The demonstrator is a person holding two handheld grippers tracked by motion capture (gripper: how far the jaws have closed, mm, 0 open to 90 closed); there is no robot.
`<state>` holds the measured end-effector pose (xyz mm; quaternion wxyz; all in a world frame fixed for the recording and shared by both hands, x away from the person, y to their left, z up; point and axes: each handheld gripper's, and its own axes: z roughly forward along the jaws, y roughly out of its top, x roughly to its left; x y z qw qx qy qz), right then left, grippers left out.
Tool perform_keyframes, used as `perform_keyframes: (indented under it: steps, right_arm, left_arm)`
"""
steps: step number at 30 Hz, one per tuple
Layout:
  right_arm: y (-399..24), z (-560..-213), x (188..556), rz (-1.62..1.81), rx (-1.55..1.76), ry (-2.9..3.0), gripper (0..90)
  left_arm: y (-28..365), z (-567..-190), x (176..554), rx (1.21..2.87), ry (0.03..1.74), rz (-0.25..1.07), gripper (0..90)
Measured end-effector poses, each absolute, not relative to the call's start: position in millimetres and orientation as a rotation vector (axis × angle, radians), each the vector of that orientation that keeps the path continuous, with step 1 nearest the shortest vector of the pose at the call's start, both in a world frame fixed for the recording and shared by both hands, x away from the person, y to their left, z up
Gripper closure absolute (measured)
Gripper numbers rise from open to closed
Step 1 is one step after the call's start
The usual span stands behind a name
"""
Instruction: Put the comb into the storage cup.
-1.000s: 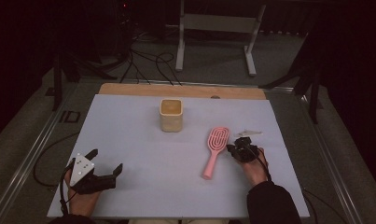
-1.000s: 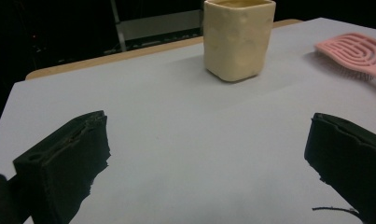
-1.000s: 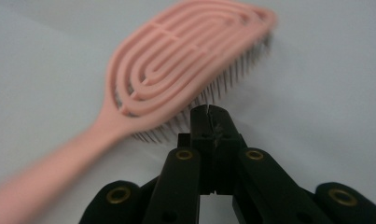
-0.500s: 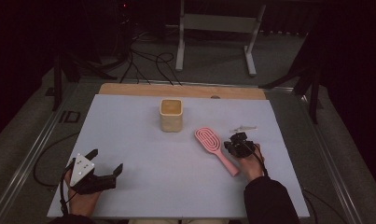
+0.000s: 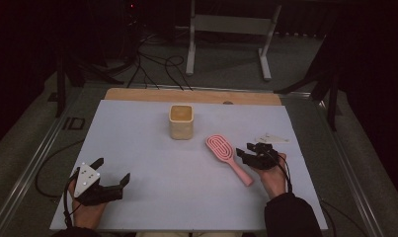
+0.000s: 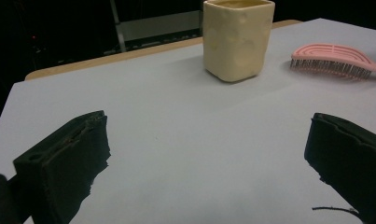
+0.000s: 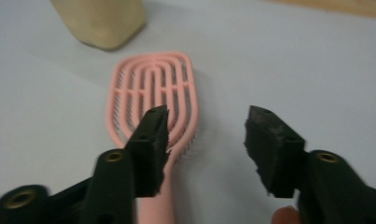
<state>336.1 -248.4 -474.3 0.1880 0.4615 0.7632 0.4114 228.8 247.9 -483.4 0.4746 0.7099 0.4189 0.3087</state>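
High view shows the left gripper resting low on the table, its 2 jaws wide with nothing between them. Next comes the cup, then the pink brush lying flat. The right gripper has just been opening, nothing between its jaws, beside the handle. Lift it straight up so the brush stays put.

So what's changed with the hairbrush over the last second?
The pink hairbrush was swung round on the mat, its head now nearer the cream cup. The right claw has just opened and let it go. The left claw and cup stayed put.
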Motion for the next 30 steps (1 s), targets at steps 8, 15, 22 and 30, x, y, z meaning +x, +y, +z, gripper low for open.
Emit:
perform_keyframes:
  steps: [8, 15, 22, 30]
  right_arm:
    - [-257, -463, 308, 1.238, 1.221, 2.061, 13.3]
    - [-271, -471, 287, 1.292, 1.196, 2.033, 9.9]
    - [-287, -479, 264, 1.343, 1.196, 1.958, 9.1]
    - [-295, -480, 245, 1.387, 1.151, 1.873, 9.6]
  left_arm:
    - [250, -482, 228, 1.720, 1.027, 0.759, 0.5]
    - [252, -480, 228, 1.705, 1.032, 0.761, 0.5]
    - [252, -479, 227, 1.697, 1.028, 0.764, 0.5]
    - [251, -479, 226, 1.691, 1.005, 0.763, 0.4]
